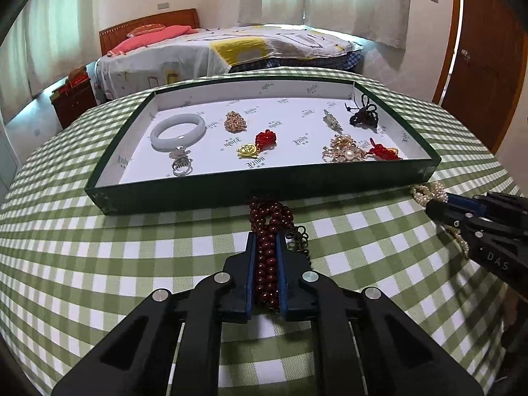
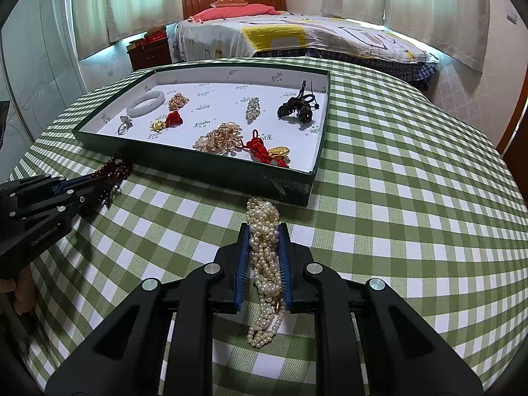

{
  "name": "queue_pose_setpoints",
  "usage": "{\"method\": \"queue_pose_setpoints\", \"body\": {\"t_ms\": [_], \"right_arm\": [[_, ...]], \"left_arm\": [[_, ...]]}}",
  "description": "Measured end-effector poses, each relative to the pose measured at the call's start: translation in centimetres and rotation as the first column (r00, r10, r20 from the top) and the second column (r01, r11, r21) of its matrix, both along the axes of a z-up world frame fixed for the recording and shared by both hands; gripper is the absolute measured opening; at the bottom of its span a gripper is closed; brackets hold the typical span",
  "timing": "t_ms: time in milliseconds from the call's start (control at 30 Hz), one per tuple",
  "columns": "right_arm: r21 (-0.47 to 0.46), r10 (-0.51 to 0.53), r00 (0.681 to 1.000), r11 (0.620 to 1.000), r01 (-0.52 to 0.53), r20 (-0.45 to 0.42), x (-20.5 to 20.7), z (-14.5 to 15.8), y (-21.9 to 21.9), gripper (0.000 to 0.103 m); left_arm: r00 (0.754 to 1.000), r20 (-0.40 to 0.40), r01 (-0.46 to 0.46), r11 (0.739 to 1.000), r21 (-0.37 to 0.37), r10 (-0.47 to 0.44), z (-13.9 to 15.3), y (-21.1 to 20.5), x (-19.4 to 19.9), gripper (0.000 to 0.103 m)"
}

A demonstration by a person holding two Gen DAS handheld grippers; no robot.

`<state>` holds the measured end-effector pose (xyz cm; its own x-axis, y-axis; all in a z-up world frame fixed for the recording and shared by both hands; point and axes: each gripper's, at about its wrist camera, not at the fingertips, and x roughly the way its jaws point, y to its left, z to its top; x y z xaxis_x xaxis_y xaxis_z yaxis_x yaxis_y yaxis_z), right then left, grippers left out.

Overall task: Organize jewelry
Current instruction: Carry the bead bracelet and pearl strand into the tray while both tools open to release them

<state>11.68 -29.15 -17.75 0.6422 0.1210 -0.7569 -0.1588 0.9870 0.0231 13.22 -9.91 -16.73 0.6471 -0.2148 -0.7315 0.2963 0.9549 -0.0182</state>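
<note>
My left gripper (image 1: 266,236) is shut on a dark red bead string (image 1: 268,257), just in front of the green tray's near wall (image 1: 264,188). My right gripper (image 2: 264,227) is shut on a bundle of white pearls (image 2: 265,264), in front of the tray's near right corner (image 2: 290,186). Inside the tray lie a white jade bangle (image 1: 178,131), a silver ring (image 1: 181,165), a gold charm with red knot (image 1: 255,143), a gold-pearl cluster (image 1: 345,150), a red knot charm (image 1: 382,151), a dark cord knot (image 1: 364,114) and two small brooches. Each gripper shows at the edge of the other view.
The tray sits on a round table with a green checked cloth (image 2: 396,198). A bed (image 2: 297,36) stands behind the table, with a small wooden cabinet (image 2: 150,52) beside it. A wooden door (image 1: 481,66) is at the right.
</note>
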Motion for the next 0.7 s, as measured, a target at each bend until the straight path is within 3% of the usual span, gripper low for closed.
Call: {"method": "queue_pose_setpoints", "body": {"t_ms": [700], "right_arm": [[-0.004, 0.008, 0.999, 1.000, -0.008, 0.046, -0.7, 2.2, 1.6, 0.016]], "left_arm": [[0.999, 0.048, -0.006, 0.999, -0.036, 0.008, 2.1, 1.2, -0.9, 0.011]]}}
